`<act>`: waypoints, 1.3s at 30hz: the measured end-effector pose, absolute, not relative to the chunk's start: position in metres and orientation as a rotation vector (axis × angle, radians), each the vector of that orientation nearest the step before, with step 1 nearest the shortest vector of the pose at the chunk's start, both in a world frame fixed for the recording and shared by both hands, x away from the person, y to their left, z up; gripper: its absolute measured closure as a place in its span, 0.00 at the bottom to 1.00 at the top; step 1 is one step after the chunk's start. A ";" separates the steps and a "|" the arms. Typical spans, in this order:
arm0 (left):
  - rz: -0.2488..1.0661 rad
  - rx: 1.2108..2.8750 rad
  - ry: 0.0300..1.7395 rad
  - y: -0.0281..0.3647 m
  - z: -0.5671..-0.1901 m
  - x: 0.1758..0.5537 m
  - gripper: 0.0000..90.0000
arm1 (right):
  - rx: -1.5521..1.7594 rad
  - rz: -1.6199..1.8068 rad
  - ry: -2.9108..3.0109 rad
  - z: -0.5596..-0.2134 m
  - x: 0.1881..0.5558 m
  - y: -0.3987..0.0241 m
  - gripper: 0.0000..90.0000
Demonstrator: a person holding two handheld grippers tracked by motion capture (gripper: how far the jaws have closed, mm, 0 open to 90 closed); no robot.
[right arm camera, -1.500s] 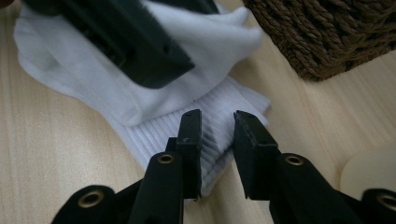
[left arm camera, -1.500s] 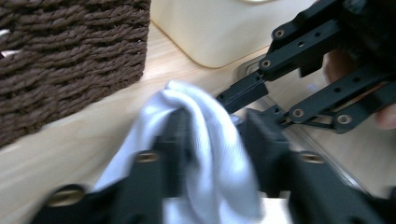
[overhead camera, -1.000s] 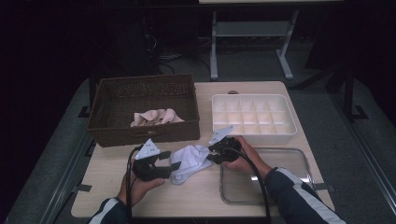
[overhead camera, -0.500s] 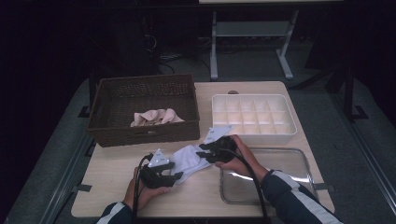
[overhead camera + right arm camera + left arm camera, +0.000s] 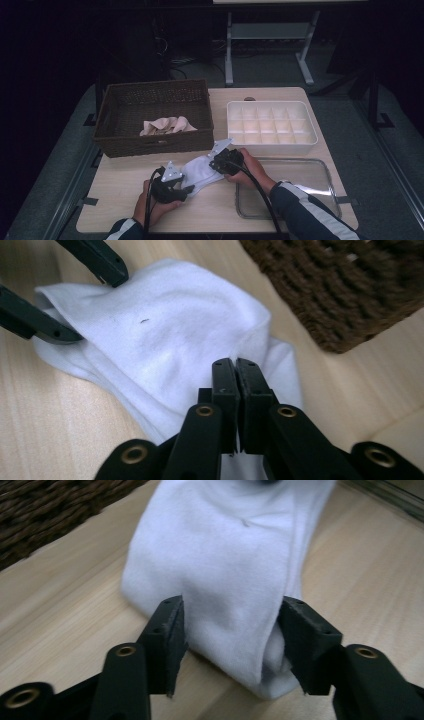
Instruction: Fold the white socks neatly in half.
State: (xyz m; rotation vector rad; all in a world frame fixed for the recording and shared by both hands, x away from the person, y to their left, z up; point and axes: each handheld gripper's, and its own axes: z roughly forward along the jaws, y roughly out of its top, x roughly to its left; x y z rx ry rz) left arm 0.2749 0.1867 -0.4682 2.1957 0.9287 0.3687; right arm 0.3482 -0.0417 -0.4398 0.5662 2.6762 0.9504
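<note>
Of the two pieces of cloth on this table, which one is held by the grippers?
The white cloth lying on the bare table, between the left gripper and right gripper. The beige cloth lies untouched inside the wicker basket.

High view: fixed above the near edge of the table [image 5: 280, 95], facing forward and down, whole top in frame. Left gripper view: on the left hand-held gripper [image 5: 230, 640], very close and low, facing the white cloth [image 5: 225, 565]. Right gripper view: equally close, opposite end. All three share the cloth and wicker basket [image 5: 150, 100].
</note>
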 end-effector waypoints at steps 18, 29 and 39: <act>0.315 2.186 0.933 0.194 -0.466 0.272 0.83 | 0.722 0.876 2.722 -0.435 0.330 -0.076 0.98; 0.297 2.112 0.928 0.211 -0.456 0.275 0.47 | 0.696 0.878 2.727 -0.438 0.330 -0.076 0.80; 0.308 1.996 0.963 0.217 -0.445 0.284 0.40 | 0.632 1.056 2.616 -0.409 0.322 -0.078 0.88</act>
